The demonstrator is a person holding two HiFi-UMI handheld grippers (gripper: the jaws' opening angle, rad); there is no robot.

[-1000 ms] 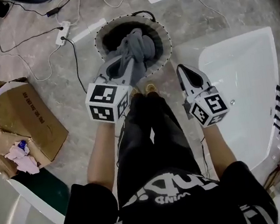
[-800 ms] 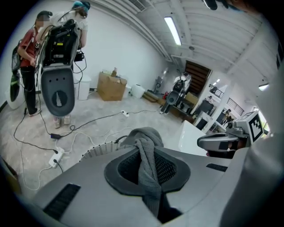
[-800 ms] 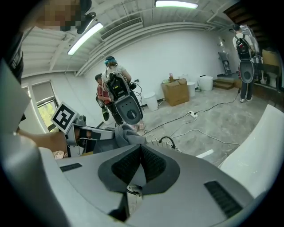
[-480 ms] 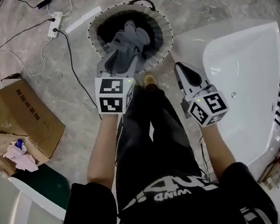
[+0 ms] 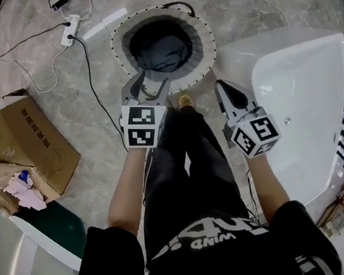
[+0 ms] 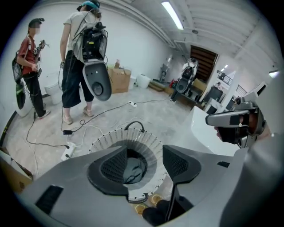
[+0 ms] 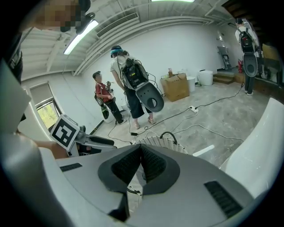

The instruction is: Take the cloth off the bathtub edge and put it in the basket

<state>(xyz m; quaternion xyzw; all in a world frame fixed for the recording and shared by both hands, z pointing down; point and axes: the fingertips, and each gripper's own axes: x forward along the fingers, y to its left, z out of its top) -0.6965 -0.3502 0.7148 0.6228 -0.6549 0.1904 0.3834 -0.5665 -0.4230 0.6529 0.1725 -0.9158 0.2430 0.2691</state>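
The grey cloth [image 5: 161, 54] lies crumpled at the bottom of the round white basket [image 5: 202, 34] on the floor. My left gripper [image 5: 151, 80] hovers over the basket's near rim. Its jaws have just been opening and nothing is between them. The left gripper view looks between the pads [image 6: 116, 166] down at the cloth [image 6: 134, 169] inside the basket [image 6: 111, 138]. My right gripper [image 5: 223, 86] hangs shut and empty between the basket and the white bathtub [image 5: 305, 89]. In its own view the right gripper [image 7: 141, 153] has its pads together, with the basket [image 7: 165, 142] beyond.
A cardboard box [image 5: 31, 150] sits on the floor to the left. A power strip [image 5: 70, 28] and cables run behind the basket. My shoes [image 5: 184, 101] stand just short of the basket. Two people [image 6: 82, 57] stand further off in the room.
The left gripper held the cloth bunched over the basket, then sank and opened. The cloth has dropped into the basket. The right gripper has barely shifted.
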